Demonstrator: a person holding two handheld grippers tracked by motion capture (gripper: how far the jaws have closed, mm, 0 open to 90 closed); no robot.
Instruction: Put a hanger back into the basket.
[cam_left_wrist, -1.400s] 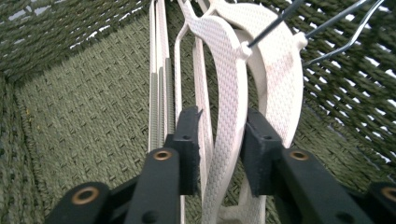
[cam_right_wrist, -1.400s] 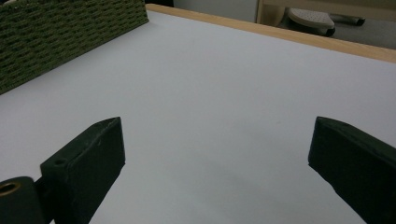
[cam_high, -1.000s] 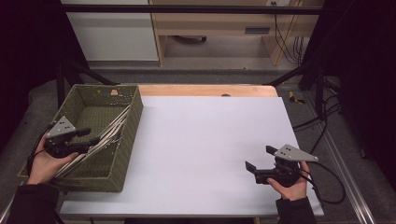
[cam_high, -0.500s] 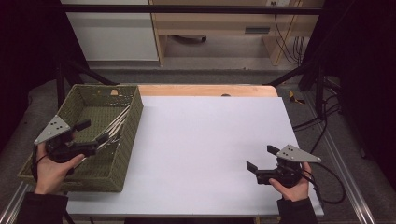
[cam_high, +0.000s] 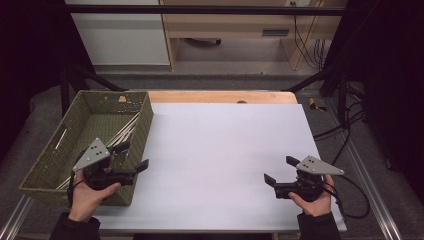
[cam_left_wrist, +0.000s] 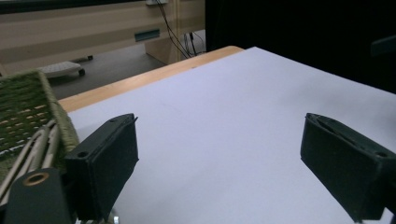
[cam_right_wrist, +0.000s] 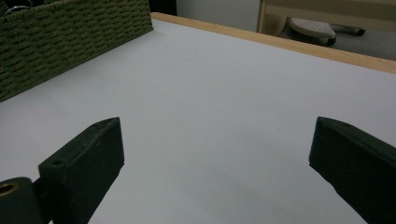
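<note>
Since the earlier frames the left tongs have come out of the basket and now hang over its near right wall, pointing out across the counter; their jaws have just been opening and now stand wide apart with nothing between them, which the left gripper view confirms. Right tongs unchanged near the right front of the counter, jaws also spread wide and empty. The pale sticks lie inside the basket, leaning along its right wall, untouched by either tool. Judged risks from here: the left tongs sit very close above the basket's rim, so a drop or careless swing could catch the woven wall and drag or tip the light basket, which already stands at the counter's left edge with its outer side past the white sheet; a shove that way could send it off. If the sticks are to be picked again, they are thin, bundled and tilted, so wide jaws closing on them may pinch several at once or let one slip and fall across the wall. Trailing cable near the left hand could also snag the basket corner.
</note>
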